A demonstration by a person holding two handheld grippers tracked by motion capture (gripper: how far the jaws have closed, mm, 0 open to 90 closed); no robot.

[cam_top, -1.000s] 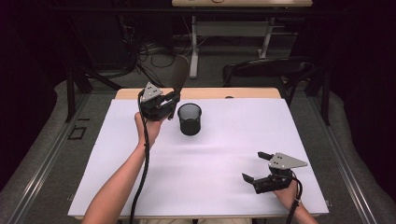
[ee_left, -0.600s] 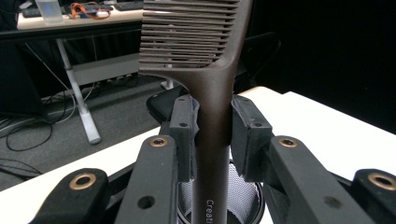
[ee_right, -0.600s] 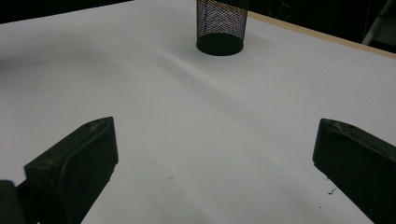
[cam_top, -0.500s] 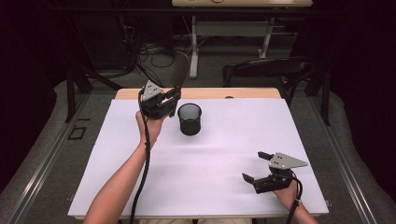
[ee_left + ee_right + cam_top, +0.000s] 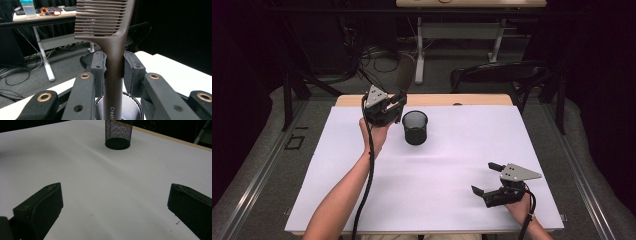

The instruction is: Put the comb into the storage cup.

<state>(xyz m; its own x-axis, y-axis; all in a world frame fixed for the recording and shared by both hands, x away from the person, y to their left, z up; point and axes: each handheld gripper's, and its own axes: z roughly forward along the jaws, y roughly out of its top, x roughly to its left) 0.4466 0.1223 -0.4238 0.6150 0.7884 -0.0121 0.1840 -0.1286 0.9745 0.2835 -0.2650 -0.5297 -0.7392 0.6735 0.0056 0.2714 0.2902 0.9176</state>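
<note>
Two claws unmoved since earlier frames: left claw (image 5: pixel 113 68) clamped on comb (image 5: pixel 110 32) above mesh cup (image 5: pixel 415 127); right claw (image 5: pixel 490 177) apart on surface (image 5: pixel 452 165); insertion pending.

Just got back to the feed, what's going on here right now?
A person works two grippers at a white table. The left gripper is clamped on a brown comb by its handle, teeth up, right above the black mesh cup. The right gripper sits open and empty near the table's front right corner.
</note>
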